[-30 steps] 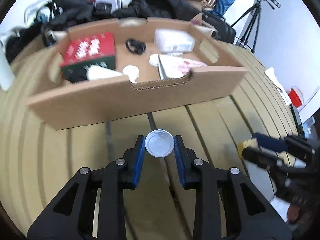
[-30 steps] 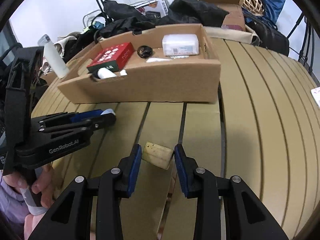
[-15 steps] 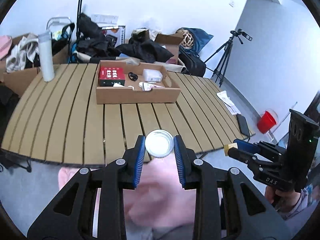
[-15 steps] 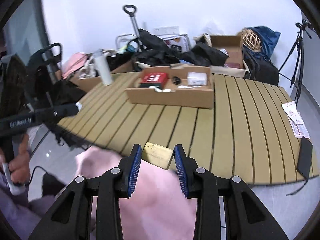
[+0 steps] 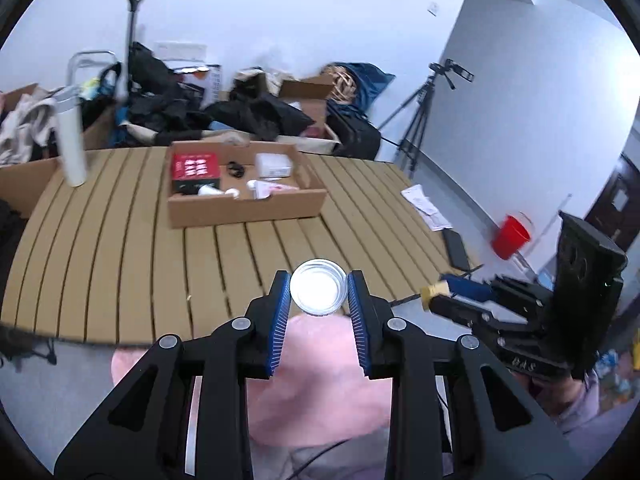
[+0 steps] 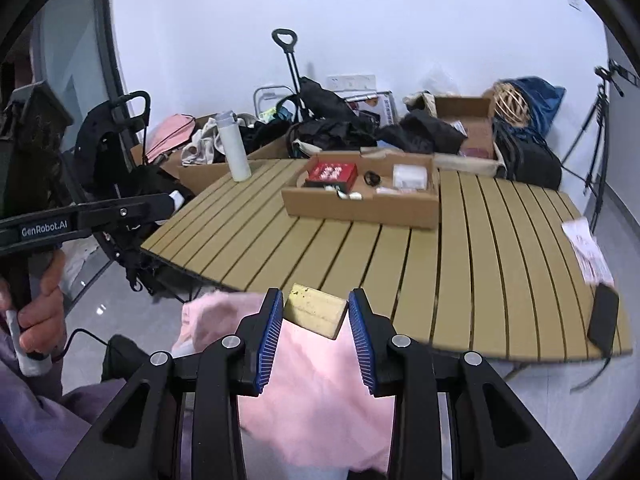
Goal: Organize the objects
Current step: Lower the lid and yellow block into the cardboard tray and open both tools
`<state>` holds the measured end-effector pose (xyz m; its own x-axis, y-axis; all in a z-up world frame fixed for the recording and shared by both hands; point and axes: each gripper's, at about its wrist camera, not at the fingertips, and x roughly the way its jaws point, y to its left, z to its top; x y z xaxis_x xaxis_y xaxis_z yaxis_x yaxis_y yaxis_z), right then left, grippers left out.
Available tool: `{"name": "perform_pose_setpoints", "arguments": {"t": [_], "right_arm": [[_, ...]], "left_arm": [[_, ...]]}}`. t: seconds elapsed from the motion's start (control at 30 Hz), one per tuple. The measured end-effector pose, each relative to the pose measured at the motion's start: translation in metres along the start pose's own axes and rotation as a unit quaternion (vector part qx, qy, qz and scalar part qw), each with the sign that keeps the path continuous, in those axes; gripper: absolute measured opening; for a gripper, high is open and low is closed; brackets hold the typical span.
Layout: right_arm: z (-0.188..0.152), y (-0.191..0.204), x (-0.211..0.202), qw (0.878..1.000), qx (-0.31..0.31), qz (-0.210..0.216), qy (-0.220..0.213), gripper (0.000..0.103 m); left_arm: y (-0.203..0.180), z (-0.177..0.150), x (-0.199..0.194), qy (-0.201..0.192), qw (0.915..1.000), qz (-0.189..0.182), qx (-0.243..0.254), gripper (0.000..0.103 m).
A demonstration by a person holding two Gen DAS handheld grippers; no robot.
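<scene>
We see our left gripper (image 5: pixel 319 294): black angular arms, silver screws, ribbed blue pads; the right gripper (image 6: pixel 316 310) matches it, white "GenRobot.AI" lettering on the side, lilac sleeves, pink trousers below

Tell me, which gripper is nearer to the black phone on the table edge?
Right. The right gripper, holding a yellow block, is on the phone's side; the left gripper, holding a round lid, is further away.

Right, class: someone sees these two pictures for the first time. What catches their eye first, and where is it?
Front and centre, the left gripper has its jaws shut on a small round clear lid, and the right gripper on a yellowish block. Beyond them, an open cardboard box of small items sits on the slatted wooden table, a red box inside it.
</scene>
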<state>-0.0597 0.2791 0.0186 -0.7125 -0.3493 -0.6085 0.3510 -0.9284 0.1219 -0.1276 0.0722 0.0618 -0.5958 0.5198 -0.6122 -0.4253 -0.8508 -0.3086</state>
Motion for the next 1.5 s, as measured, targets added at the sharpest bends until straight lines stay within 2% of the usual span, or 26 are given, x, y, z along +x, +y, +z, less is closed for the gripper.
{"name": "perform_pose_setpoints", "arguments": {"t": [0.13,0.3,0.37,0.47,0.53,0.6,0.7,0.77,0.83,0.93,0.97,1.03,1.13,1.2,1.23,1.27,1.33,1.4,1.43,1.5], "right_arm": [[0.065,-0.024,0.008,1.0,-0.02,0.018,-0.003,0.037],[0.166,-0.055,0.026,0.999,-0.044,0.0,-0.009,0.037],[0.207,-0.071,0.05,0.999,-0.041,0.01,0.002,0.037],[0.242,-0.094,0.099,0.999,-0.026,0.013,0.031,0.037],[0.252,-0.111,0.143,0.998,-0.012,0.012,0.058,0.037],[0.252,-0.132,0.204,0.995,0.008,0.009,0.101,0.037],[0.232,-0.156,0.286,0.986,0.023,-0.003,0.163,0.037],[0.215,-0.167,0.338,0.978,0.021,-0.026,0.204,0.037],[0.192,-0.176,0.384,0.968,0.004,-0.054,0.245,0.037],[0.172,-0.19,0.414,0.96,0.008,-0.064,0.271,0.037],[0.169,-0.193,0.419,0.959,0.007,-0.073,0.272,0.037],[0.166,-0.198,0.425,0.958,0.006,-0.082,0.274,0.037],[0.162,-0.2,0.425,0.954,0.003,-0.098,0.282,0.038],[0.162,-0.2,0.419,0.954,0.002,-0.103,0.281,0.046],[0.166,-0.198,0.413,0.956,0.002,-0.1,0.277,0.058],[0.17,-0.194,0.401,0.959,0.002,-0.096,0.268,0.066],[0.182,-0.184,0.384,0.962,-0.006,-0.093,0.257,0.066],[0.196,-0.176,0.357,0.965,-0.01,-0.087,0.247,0.067],[0.203,-0.172,0.339,0.965,-0.01,-0.082,0.247,0.071],[0.21,-0.166,0.313,0.968,-0.01,-0.078,0.24,0.077]], "left_arm": [[0.017,0.068,0.014,-0.002,0.9998,-0.004,0.017,0.025],[0.039,0.148,0.059,0.009,0.9987,0.034,0.037,0.025],[0.055,0.18,0.092,0.03,0.9986,0.032,0.028,0.025],[0.078,0.209,0.145,0.058,0.9973,0.043,0.015,0.025],[0.097,0.216,0.183,0.082,0.9954,0.049,0.0,0.025],[0.117,0.216,0.226,0.114,0.9918,0.053,-0.024,0.025],[0.145,0.203,0.301,0.16,0.984,0.069,-0.036,0.025],[0.158,0.188,0.34,0.191,0.9777,0.076,-0.041,0.025],[0.168,0.174,0.365,0.211,0.9728,0.081,-0.051,0.025],[0.173,0.159,0.39,0.226,0.9675,0.109,-0.028,0.026],[0.172,0.159,0.39,0.219,0.9691,0.111,-0.023,0.027],[0.17,0.162,0.386,0.198,0.9746,0.104,-0.015,0.042],[0.172,0.166,0.378,0.188,0.9773,0.095,-0.02,0.05],[0.173,0.171,0.366,0.186,0.9769,0.104,-0.019,0.053],[0.173,0.173,0.357,0.183,0.977,0.107,-0.02,0.056],[0.172,0.176,0.348,0.181,0.977,0.111,-0.019,0.059],[0.169,0.183,0.331,0.182,0.9753,0.124,-0.015,0.079],[0.168,0.19,0.308,0.198,0.9703,0.139,-0.014,0.092],[0.169,0.19,0.298,0.204,0.9675,0.148,-0.017,0.096],[0.168,0.186,0.266,0.201,0.9648,0.169,-0.015,0.096]]}}
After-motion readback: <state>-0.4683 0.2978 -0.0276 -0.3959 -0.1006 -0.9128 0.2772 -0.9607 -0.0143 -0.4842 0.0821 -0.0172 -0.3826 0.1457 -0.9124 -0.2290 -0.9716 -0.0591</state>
